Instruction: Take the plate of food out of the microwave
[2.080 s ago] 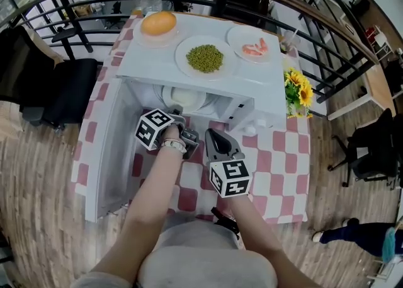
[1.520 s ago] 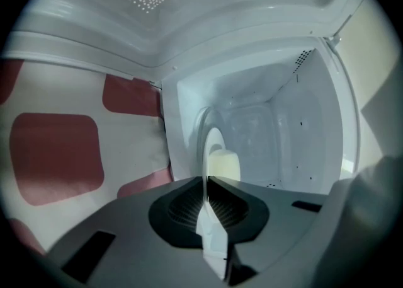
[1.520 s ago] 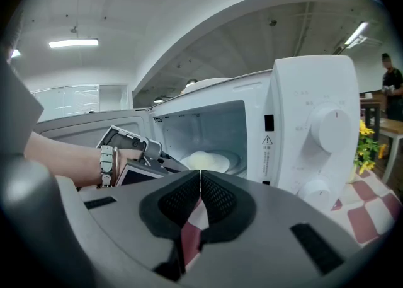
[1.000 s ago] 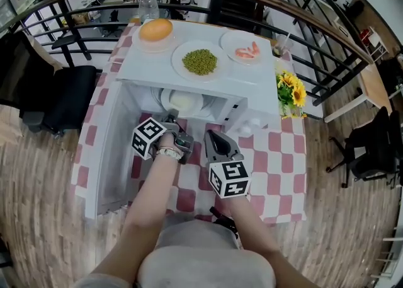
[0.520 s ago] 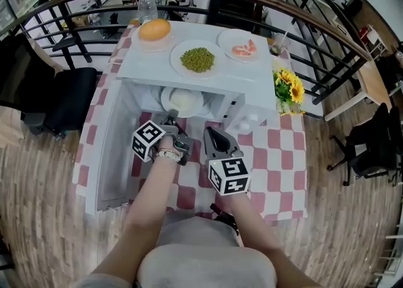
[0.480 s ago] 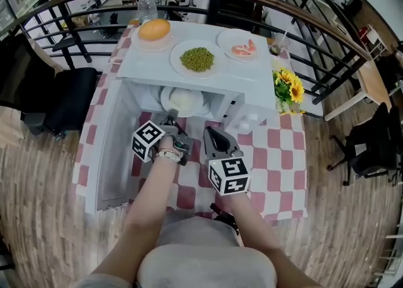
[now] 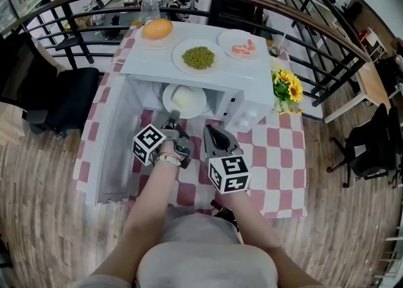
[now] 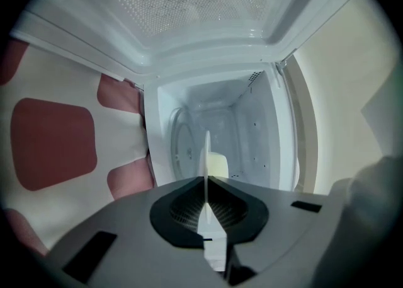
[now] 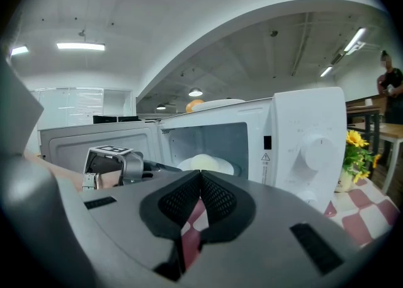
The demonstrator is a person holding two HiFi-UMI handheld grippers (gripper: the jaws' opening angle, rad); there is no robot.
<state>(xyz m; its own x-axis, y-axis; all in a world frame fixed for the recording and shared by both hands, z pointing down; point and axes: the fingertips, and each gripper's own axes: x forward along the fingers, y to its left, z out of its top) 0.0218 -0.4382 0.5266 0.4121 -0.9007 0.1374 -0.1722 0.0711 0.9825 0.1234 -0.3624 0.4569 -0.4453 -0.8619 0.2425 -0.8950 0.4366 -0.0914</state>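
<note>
A white plate [image 7: 184, 99] with a pale mound of food sits at the mouth of the white microwave [image 7: 151, 60], whose door [image 7: 116, 148] stands open to the left. My left gripper [image 7: 172, 115] is shut on the plate's near rim. In the left gripper view the plate [image 8: 206, 148] shows edge-on between the closed jaws of the left gripper [image 8: 206, 183], with the cavity behind it. My right gripper [image 7: 210, 130] hangs shut and empty just right of it, in front of the microwave. The right gripper view shows the right gripper [image 9: 200, 176], the plate [image 9: 204, 164] and the microwave [image 9: 308, 142].
On top of the microwave stand a plate with a bun [image 7: 157, 29], a plate of green peas [image 7: 198, 57] and a plate of shrimp [image 7: 242, 48]. Sunflowers [image 7: 286, 88] stand at the right on the red-checked tablecloth [image 7: 277, 154]. A black chair [image 7: 63, 101] is left, a railing behind.
My left gripper has drawn back a little with the plate, and more of the plate now shows past the microwave's top edge. The right gripper has stayed where it was.
</note>
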